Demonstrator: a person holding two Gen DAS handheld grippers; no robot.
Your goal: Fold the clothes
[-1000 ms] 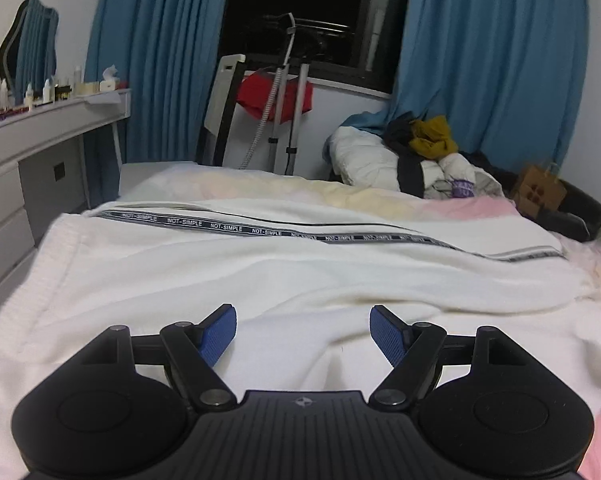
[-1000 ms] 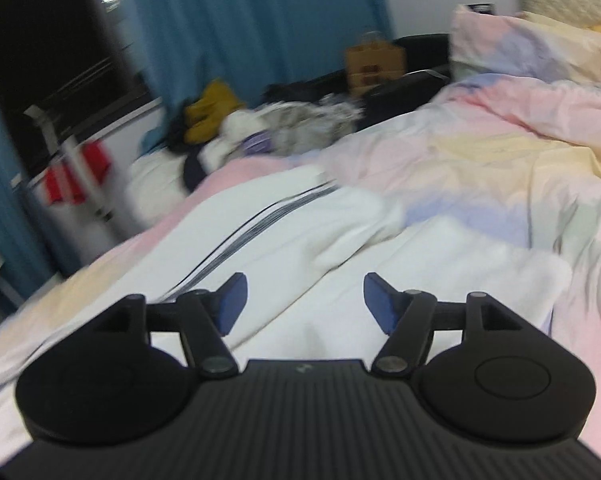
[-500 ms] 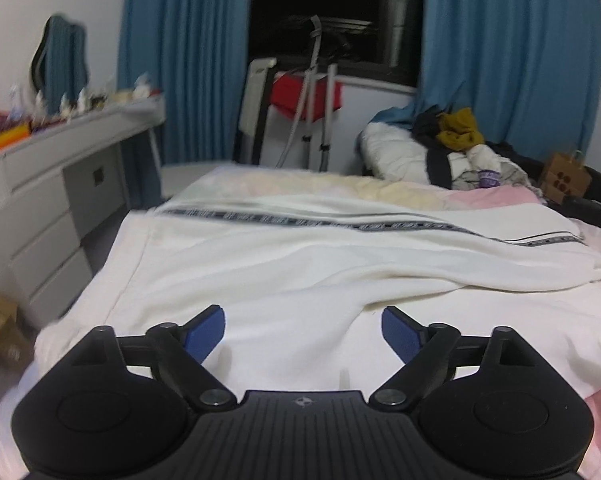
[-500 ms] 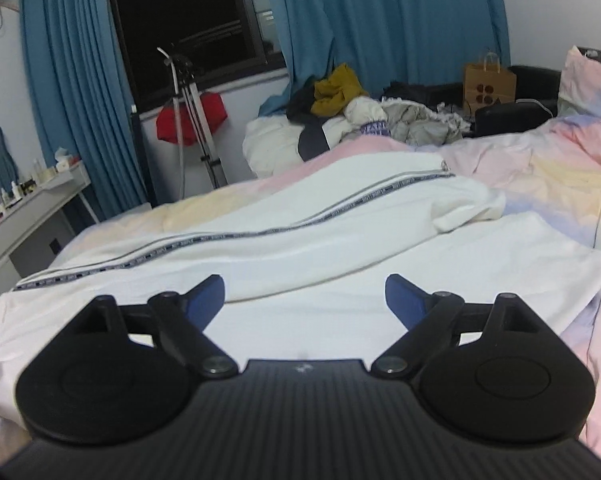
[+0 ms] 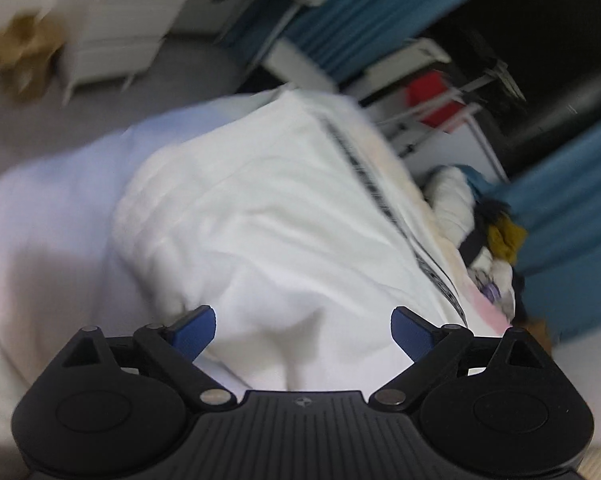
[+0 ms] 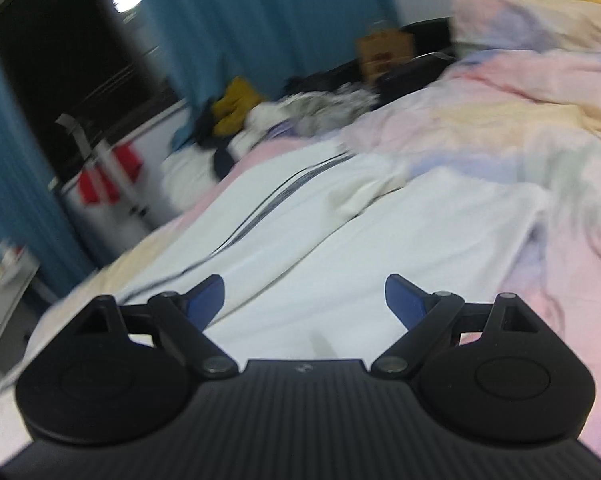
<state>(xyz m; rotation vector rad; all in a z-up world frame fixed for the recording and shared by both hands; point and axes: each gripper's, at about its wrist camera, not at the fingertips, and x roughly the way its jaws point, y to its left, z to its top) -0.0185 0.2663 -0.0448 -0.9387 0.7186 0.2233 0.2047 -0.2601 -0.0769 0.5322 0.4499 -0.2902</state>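
On the bed (image 6: 500,128), both hand-held grippers, left (image 5: 302,330) and right (image 6: 304,298), stand wide and empty, jaws just opened; each should pinch a hem corner of the white garment (image 5: 260,220) before folding.

The left gripper (image 5: 303,330) is rolled well over to one side, so the room runs slantwise across its view, and it points downward; its two blue pads (image 5: 192,330) stand far apart, having just been opening, with nothing pinched between them. The right gripper (image 6: 304,298) sits nearer upright, with only a slight lean, and points forward and somewhat down. Its blue pads (image 6: 402,300) are likewise spread wide after just opening, their black linkage arms splayed out to either side, and they press on nothing.
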